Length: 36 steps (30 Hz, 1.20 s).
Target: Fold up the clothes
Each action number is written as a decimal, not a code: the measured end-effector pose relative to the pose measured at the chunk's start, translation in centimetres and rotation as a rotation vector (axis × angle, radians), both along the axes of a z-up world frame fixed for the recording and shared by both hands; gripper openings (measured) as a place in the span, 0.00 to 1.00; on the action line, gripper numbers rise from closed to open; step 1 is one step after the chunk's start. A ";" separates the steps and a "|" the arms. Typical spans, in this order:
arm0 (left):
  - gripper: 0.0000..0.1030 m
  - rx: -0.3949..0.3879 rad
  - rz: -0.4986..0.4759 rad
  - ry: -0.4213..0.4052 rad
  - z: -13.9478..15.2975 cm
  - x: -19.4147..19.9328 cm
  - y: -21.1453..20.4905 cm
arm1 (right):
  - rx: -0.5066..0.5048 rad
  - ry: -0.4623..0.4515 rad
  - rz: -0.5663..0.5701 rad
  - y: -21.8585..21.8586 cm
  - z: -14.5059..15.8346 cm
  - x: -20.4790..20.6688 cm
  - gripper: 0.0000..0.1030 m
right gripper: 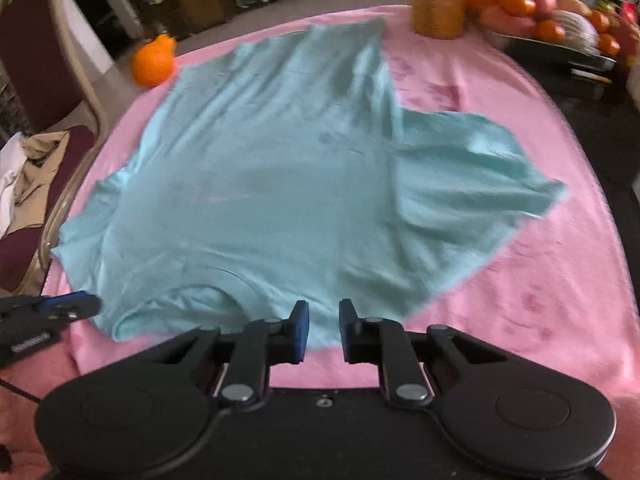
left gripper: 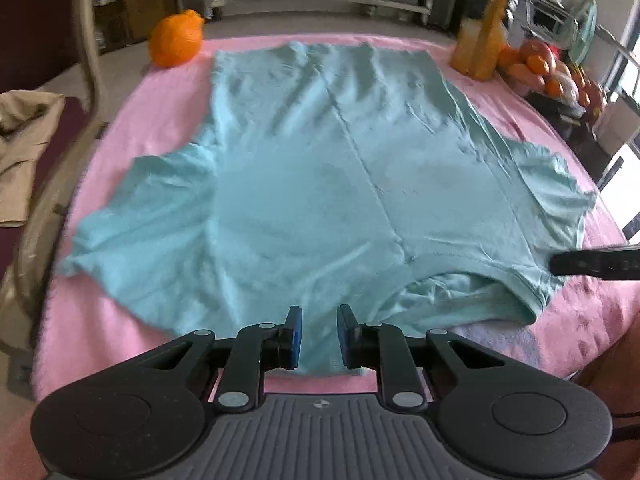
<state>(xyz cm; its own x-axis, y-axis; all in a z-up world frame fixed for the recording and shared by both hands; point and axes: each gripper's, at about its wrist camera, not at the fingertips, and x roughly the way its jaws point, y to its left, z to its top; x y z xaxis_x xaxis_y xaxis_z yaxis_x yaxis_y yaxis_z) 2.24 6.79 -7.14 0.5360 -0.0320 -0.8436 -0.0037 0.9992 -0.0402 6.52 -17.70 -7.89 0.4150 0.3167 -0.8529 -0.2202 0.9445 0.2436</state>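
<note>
Spread flat on the fuzzy pink blanket (left gripper: 500,92) over the worktop: a soft, creased, light blue cotton T-shirt (left gripper: 304,184), collar nearest. Left claw (left gripper: 319,330) narrowly parted astride the near shoulder hem, grip uncertain. Right claw (right gripper: 324,330) likewise at the other shoulder. Only in the right view: dark stains on bare blanket right of that claw. Beyond both: orange crinkled bag (left gripper: 176,38).
</note>
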 end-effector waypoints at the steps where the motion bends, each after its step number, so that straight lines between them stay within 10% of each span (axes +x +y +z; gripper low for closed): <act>1: 0.18 0.002 -0.010 0.023 -0.7 0.3 -0.4 | 0.005 0.000 0.013 0.7 -0.4 0.4 0.16; 12: 0.17 -0.026 -0.018 0.071 -0.5 -0.6 0.3 | -0.029 0.085 0.071 0.6 -1.9 -1.1 0.18; 18: 0.19 -0.037 0.062 -0.142 6.0 1.8 3.8 | 0.099 -0.031 0.004 -1.0 3.6 1.0 0.25; 26: 0.33 0.055 0.171 -0.248 9.4 10.7 8.3 | 0.172 -0.221 -0.095 -2.0 10.1 8.5 0.45; 36: 0.44 0.143 0.276 -0.160 3.8 27.6 13.1 | 0.187 -0.226 -0.309 -3.2 3.8 25.3 0.28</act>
<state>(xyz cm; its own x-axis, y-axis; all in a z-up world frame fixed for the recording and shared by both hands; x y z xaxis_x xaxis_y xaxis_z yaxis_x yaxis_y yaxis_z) 29.87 19.90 -3.33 0.6339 0.2450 -0.7336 -0.2798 0.9569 0.0777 31.85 -20.93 -4.12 0.6845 0.2887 -0.6694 -0.0010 0.9186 0.3952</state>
